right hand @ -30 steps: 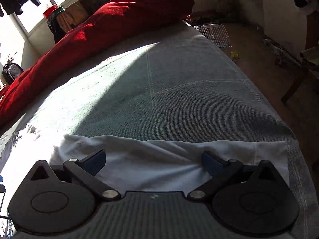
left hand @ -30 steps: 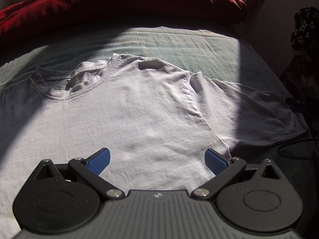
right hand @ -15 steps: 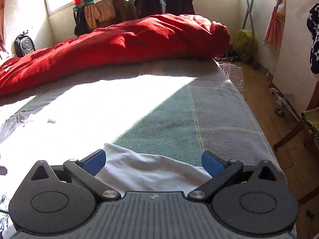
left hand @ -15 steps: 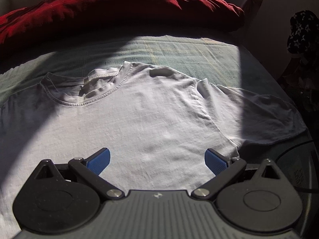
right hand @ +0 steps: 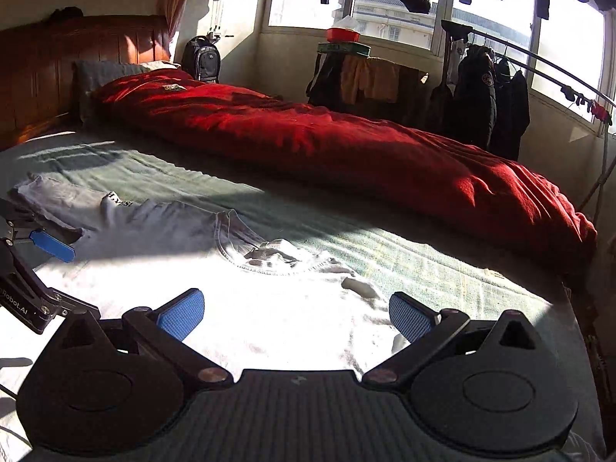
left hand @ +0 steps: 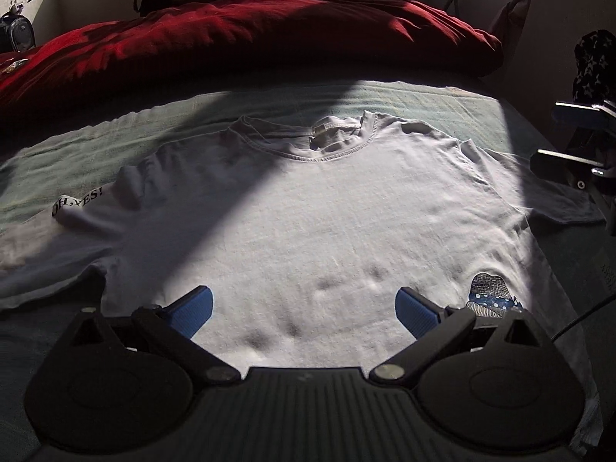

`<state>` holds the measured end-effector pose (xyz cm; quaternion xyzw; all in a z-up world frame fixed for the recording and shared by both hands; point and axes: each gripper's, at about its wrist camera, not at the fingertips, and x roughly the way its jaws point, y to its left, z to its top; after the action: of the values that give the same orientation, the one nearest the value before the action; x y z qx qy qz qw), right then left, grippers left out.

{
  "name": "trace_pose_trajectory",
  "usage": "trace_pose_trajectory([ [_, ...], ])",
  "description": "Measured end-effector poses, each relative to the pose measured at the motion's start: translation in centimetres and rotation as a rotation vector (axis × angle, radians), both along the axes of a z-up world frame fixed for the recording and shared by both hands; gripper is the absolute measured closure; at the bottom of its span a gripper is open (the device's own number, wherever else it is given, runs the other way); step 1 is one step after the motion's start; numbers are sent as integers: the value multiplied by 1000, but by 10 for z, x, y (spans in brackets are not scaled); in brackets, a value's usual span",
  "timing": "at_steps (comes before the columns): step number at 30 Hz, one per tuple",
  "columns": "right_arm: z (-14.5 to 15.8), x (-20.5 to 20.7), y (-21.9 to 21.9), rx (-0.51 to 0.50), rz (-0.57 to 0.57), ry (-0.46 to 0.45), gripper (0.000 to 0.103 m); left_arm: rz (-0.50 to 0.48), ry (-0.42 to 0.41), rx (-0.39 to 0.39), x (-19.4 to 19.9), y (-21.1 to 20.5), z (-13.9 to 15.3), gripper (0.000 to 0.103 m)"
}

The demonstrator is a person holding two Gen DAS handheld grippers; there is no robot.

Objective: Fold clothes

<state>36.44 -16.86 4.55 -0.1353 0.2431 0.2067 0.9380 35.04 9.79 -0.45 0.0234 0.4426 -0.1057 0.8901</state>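
Both grippers have pulled back and risen since the earlier frames, so that the whole white T-shirt [left hand: 315, 227] now shows in the left wrist view where only part of it did before, and the right wrist view now looks across the room to the windows [right hand: 389, 11]. Left gripper [left hand: 304, 310] hangs above the shirt's lower body with its blue-padded fingers [left hand: 192, 310] spread wide apart and nothing between them. Right gripper [right hand: 296, 313] is likewise spread wide and empty, over the sunlit right shoulder area of the shirt. The T-shirt lies spread flat, front down or up I cannot tell, on the green bedspread [left hand: 442, 104], collar [left hand: 327, 146] toward the far side, sleeves out to left and right. Its left sleeve is turned over, showing black lettering [left hand: 77, 202]. A small patterned patch [left hand: 489, 292] shows near the shirt's lower right edge, just beside the left gripper's right finger. A band of shadow crosses the shirt's left half; the middle is in bright sun. Beyond the shirt a red duvet [right hand: 346, 142] lies bunched along the far side of the bed. In the right wrist view a wooden headboard [right hand: 77, 65] stands at far left, with dark jackets [right hand: 485, 104] on a rack by the windows.
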Motion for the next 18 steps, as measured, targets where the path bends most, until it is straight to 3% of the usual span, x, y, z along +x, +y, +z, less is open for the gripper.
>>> trace_pose_trajectory([
  [5,19,-34,49,-6,66,-148,0,30,4,-16,-19,33,-6,3],
  [10,32,-41,79,2,97,-210,0,57,1,-36,-26,55,-8,3],
  [18,12,-18,93,-12,61,-61,0,65,2,-48,-27,64,-10,3],
])
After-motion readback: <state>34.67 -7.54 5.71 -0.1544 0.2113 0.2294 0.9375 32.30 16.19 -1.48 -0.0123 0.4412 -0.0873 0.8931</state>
